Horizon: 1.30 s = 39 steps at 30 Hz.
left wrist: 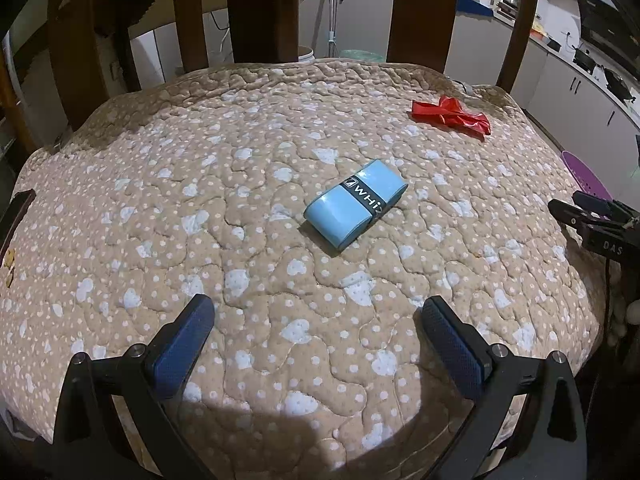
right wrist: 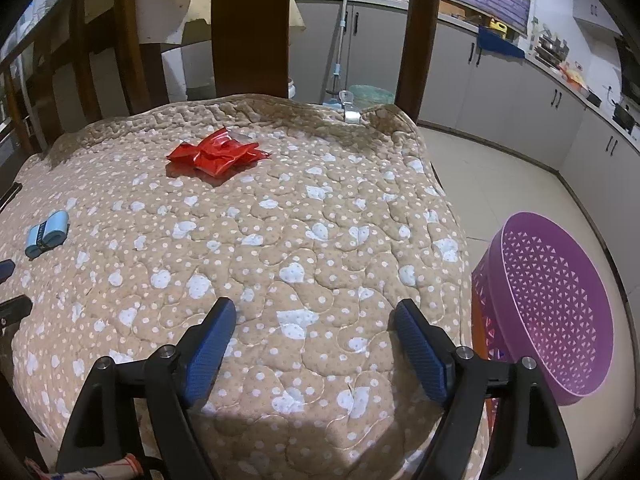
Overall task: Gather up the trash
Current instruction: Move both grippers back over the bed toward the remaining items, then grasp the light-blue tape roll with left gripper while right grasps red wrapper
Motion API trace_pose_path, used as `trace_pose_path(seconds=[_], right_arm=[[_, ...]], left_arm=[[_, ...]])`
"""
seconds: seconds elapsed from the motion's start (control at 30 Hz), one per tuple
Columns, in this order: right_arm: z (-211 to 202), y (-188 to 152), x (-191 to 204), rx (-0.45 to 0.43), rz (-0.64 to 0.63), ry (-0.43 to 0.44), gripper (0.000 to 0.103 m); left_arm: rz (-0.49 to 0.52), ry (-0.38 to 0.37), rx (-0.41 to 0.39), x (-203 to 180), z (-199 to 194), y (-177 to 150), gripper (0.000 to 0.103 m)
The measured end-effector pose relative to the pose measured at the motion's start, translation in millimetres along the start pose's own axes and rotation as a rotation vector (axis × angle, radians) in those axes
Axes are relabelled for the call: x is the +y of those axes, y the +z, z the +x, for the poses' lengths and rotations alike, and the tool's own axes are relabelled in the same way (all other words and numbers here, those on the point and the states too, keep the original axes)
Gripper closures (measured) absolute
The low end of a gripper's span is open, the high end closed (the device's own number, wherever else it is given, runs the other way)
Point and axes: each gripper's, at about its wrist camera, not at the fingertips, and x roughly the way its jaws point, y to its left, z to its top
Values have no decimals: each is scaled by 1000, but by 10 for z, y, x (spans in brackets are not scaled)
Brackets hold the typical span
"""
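**Quilted fabric, two loose scraps: risks before the first pick**

Blue pads nearest me: left hand-held gripper (left wrist: 318, 314) spread wide, right hand-held gripper (right wrist: 316, 318) open, both empty. Mid-distance on the cushion (left wrist: 240, 240), the blue wrapped packet (left wrist: 356, 206); I judge its glossy film may slip. Farther, the red wrapper (right wrist: 218, 156) could snag quilting. The purple basket (right wrist: 552, 312) sits beside the seat; I could overshoot it.

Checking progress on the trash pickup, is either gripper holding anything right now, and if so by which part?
Nothing is held. The left gripper and right gripper are both open over the cushion, empty.
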Motion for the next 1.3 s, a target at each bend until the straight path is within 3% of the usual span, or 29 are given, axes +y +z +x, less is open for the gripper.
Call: trace_pose_path(seconds=[0.2, 0.37, 0.5, 0.73, 0.77, 0.83, 0.87, 1.0, 1.17, 1.3], right_arm=[[-2, 16, 26, 27, 27, -26, 15], [3, 14, 26, 27, 32, -17, 13], [2, -1, 28, 10, 34, -15, 13], [-15, -16, 28, 1, 33, -14, 13], [-15, -17, 26, 2, 33, -14, 13], [-18, -19, 26, 1, 33, -15, 13], [-14, -17, 25, 2, 33, -14, 13], [-13, -15, 29, 7, 31, -16, 13], [16, 194, 100, 135, 30, -64, 15], [40, 532, 268, 142, -40, -15, 16]], left_arm=[[-50, -49, 2, 70, -88, 5, 1], [-120, -111, -1, 230, -152, 132, 21], [-93, -115, 11, 226, -82, 265, 33], [84, -117, 26, -60, 181, 602, 33], [104, -108, 46, -89, 274, 637, 37], [109, -81, 56, -91, 344, 647, 56], [101, -92, 46, -74, 325, 647, 64], [10, -154, 28, 86, 232, 607, 78], [-62, -190, -22, 333, 31, 557, 78], [-126, -249, -16, 525, 49, 516, 78]])
